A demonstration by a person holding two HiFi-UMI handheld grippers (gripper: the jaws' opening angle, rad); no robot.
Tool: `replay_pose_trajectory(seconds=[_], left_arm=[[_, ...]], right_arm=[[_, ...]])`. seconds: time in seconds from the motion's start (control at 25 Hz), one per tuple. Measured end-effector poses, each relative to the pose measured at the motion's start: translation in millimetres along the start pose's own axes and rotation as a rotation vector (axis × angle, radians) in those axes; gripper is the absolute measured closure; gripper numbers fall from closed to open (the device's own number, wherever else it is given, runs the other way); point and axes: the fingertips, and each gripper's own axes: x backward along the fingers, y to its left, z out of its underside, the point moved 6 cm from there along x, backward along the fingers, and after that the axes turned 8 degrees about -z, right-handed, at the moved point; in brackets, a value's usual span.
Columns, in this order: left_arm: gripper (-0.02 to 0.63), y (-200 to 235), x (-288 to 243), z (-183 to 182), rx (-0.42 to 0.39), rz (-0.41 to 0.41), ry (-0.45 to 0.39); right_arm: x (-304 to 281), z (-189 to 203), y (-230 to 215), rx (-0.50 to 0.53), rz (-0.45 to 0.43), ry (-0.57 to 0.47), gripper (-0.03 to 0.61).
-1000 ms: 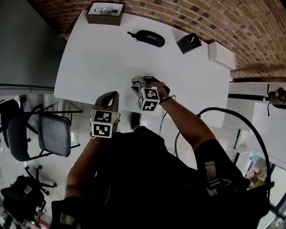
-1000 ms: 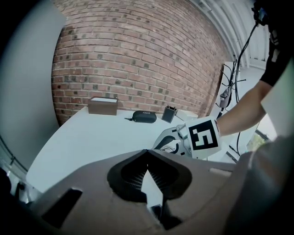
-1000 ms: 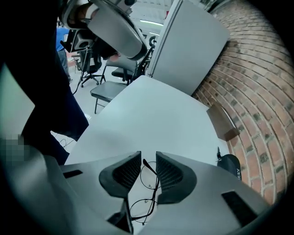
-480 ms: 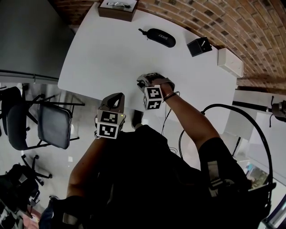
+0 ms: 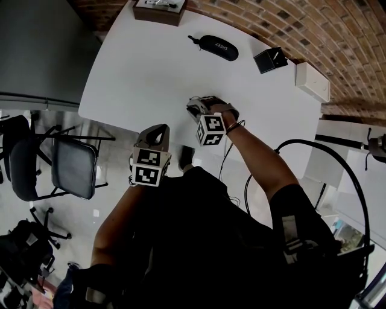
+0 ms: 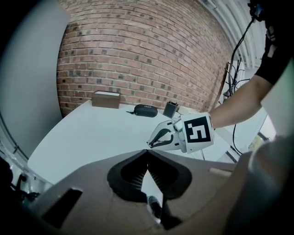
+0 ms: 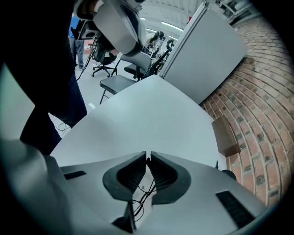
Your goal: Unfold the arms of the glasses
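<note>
My right gripper [image 5: 194,107] points steeply down at the white table [image 5: 139,66] near its front edge. In the right gripper view its jaws [image 7: 147,158] are closing to a narrow slit. Thin dark wire parts of the glasses [image 7: 143,193] run between them. The left gripper view shows the same gripper [image 6: 154,143] from the side, with a thin dark line along its jaws. My left gripper [image 5: 158,130] hangs just off the table's near edge, shut and empty [image 6: 147,153]. Most of the glasses are hidden by the right gripper.
At the table's far side stand a brown box [image 5: 158,11], a black glasses case [image 5: 219,47], a small black box [image 5: 270,59] and a white box [image 5: 312,81]. A chair [image 5: 72,175] stands on the floor at the left, below the table's edge.
The right gripper has rolled a little while staying at the same spot on the table. The left gripper has hardly moved. The head view has shifted slightly.
</note>
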Motion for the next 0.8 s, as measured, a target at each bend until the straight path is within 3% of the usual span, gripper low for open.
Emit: replay_pose_trajectory(seconds=[0.32, 0.6, 0.8], left_arm=[[0.604, -4.3, -5.8, -5.9, -0.004, 0.025, 0.001], [0.604, -8.4, -12.0, -8.5, -0.003, 0.04, 0.016], [0.604, -7.7, -13.8, -8.7, 0.0, 0.037, 0.025]], right_arm=[[21.3, 0.6, -4.9, -0.051, 0.096, -0.076, 0.546], [14.0, 3.8, 7.8, -0.066, 0.055, -0.08, 0.546], [10.2, 4.0, 12.9, -0.145, 0.031, -0.113, 0.545]])
